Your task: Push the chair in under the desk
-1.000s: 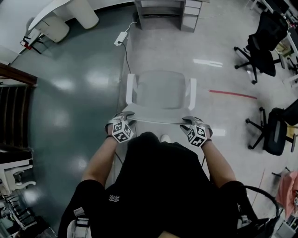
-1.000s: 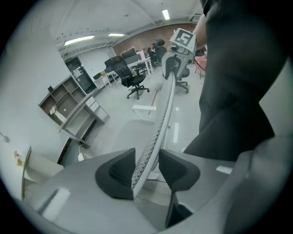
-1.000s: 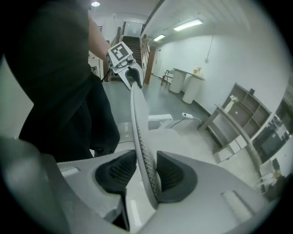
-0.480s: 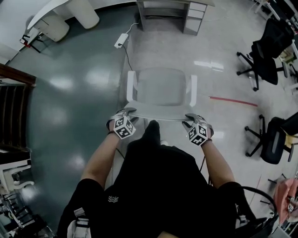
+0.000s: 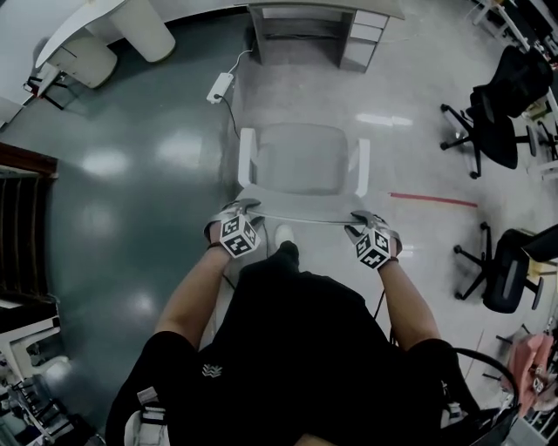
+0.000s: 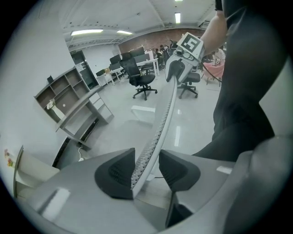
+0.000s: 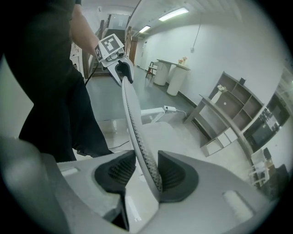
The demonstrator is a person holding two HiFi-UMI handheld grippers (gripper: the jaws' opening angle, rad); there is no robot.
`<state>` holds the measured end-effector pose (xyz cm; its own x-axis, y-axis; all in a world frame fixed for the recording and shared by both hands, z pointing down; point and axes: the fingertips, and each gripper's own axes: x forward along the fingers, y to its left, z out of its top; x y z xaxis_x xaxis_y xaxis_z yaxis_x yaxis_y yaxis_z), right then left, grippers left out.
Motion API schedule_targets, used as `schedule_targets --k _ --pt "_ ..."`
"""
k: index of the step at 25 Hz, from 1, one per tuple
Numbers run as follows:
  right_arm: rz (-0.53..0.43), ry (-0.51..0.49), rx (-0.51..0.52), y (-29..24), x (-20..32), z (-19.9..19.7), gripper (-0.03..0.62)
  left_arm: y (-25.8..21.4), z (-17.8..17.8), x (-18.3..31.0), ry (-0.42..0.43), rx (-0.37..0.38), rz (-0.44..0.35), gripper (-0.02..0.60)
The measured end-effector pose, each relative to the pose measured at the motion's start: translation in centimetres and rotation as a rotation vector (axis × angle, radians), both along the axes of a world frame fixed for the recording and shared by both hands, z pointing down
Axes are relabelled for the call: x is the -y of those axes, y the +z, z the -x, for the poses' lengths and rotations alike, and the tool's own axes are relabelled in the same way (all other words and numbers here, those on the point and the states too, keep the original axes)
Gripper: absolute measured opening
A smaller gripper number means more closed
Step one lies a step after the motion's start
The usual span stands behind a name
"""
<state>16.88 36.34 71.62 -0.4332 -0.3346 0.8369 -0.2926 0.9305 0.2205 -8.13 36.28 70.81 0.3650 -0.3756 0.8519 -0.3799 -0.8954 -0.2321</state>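
Carefully now, because several things could spoil this push. At the floor's left side, the white power strip (image 5: pixel 215 85) lies near the desk's (image 5: pixel 324 10) front left corner, and its cable (image 5: pixel 233 111) trails toward the left armrest of the chair (image 5: pixel 301 170). If you drift that way, the chair's base could ride onto the cable and stall or drag the strip.

Your left gripper (image 6: pixel 147 170) straddles the top rim of the backrest (image 6: pixel 161 119). Its jaws stand apart, the mesh face lies against one pad, and a gap shows at the other. That is a nudge, not a clamp, so a jerk or a tilt of your wrist could let the rim slide out.

The chair itself stands on open floor, apart from the desk's front edge, with its seat facing the kneehole. Your shoe (image 5: pixel 284 235) sits close behind the backrest, so a long stride could catch the base, which I cannot see from above.

Your right gripper (image 7: pixel 146 171) is looser. Its jaws have just been opening with the rim between them, touching one pad only. Uneven contact between your two hands would likely swing the chair off line.

That matters, since the right armrest appears to line up with the drawer unit (image 5: pixel 362 37) at the desk's right end and may strike it. I cannot judge from here whether the armrests will pass beneath the desktop.
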Motion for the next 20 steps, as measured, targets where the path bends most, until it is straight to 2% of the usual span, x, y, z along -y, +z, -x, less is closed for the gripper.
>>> schedule_targets --k 8,15,20 --pt "0.001 0.056 -0.042 0.1 9.7 1.9 0.157 -0.1 2.0 9.6 -0.022 -0.023 -0.016 0.173" --pt "-0.038 0.113 -0.065 0.1 17.9 3.6 0.164 0.0 3.8 17.6 -0.024 -0.010 -0.016 0.173" --pt "-0.041 0.125 -0.058 0.2 22.4 4.7 0.166 0.3 4.9 22.2 0.014 0.006 -0.010 0.172"
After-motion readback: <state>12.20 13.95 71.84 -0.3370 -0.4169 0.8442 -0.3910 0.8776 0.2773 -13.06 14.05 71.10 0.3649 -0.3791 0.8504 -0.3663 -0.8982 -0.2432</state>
